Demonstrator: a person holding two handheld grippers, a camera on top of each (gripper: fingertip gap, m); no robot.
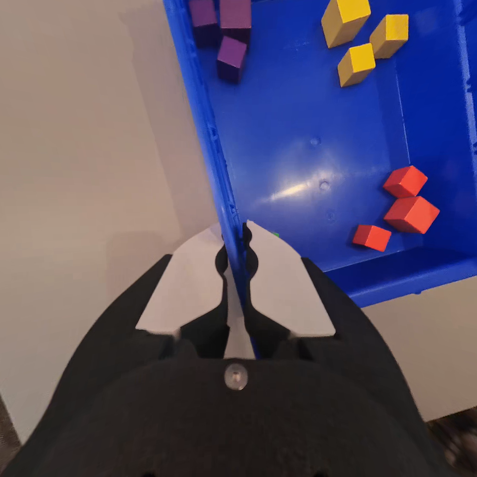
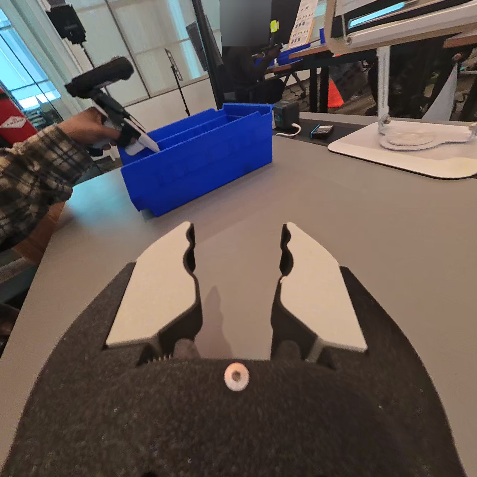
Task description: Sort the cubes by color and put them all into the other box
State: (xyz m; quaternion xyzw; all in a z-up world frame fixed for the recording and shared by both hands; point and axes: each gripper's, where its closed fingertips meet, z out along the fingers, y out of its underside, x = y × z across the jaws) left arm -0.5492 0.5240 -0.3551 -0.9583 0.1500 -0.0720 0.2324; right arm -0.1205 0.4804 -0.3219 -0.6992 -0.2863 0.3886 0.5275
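Left gripper (image 1: 233,232) fingers clamped on blue box (image 1: 224,165) wall, right gripper (image 2: 237,227) fingers spread, empty.

You get bright, even indoor light, with a white glare streak on the blue box (image 1: 296,191) floor. Your wide lenses bend the edges, and the background beyond the table (image 2: 335,206) smears softly.

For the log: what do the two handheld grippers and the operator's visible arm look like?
Both the left gripper and the right gripper have a matte black, wing-shaped body, a pale round screw at the centre, and two flat off-white fingers with wavy black inner pads. In the right wrist view, the left one shows a black handle. The sleeve is plaid, dark and cream.
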